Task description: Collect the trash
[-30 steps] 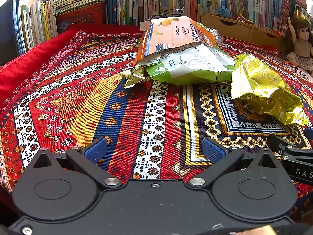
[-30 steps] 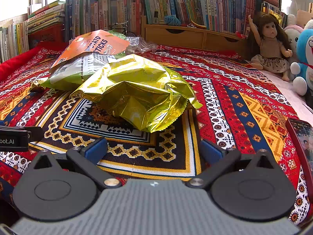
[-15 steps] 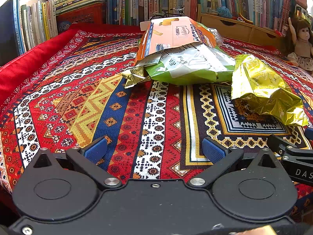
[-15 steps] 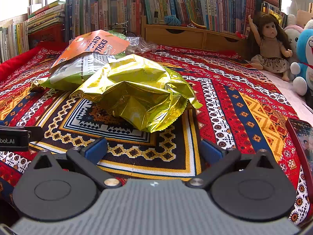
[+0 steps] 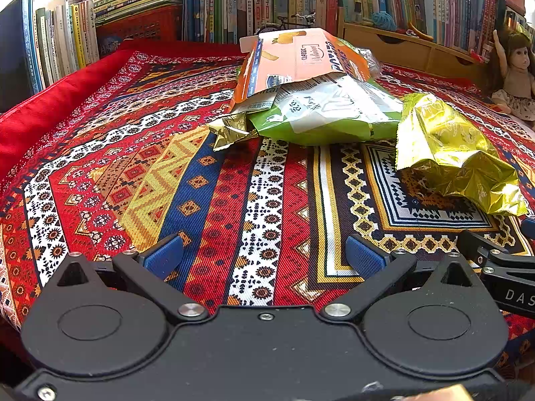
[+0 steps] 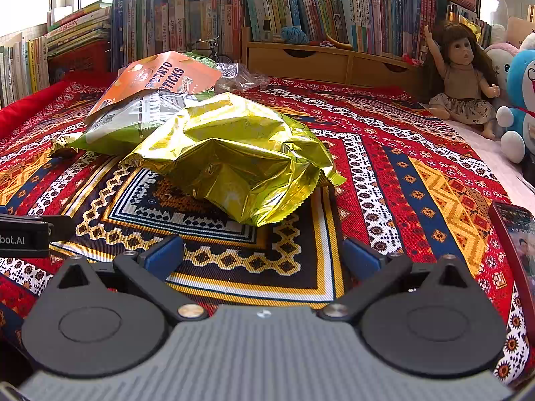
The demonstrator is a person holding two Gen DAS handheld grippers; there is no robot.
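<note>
A crumpled gold foil bag (image 6: 234, 157) lies on the patterned cloth (image 6: 418, 180), just beyond my right gripper (image 6: 264, 254), which is open and holds nothing. Behind the foil bag are a green and white snack bag (image 6: 133, 120) and an orange potato sticks box (image 6: 160, 77). A clear plastic wrapper (image 6: 240, 77) rests behind the box. In the left wrist view the orange box (image 5: 301, 56) sits on the green bag (image 5: 327, 117), with the gold bag (image 5: 451, 153) at right. My left gripper (image 5: 264, 254) is open above bare cloth (image 5: 133, 167), well short of the trash.
Rows of books (image 6: 301, 3) and a wooden drawer unit (image 6: 321, 60) line the back. A doll (image 6: 461, 77) and plush toys (image 6: 518, 100) sit at the right. A dark red-edged flat object (image 6: 515, 240) lies at the cloth's right edge. A red cushion edge (image 5: 50, 107) borders the left.
</note>
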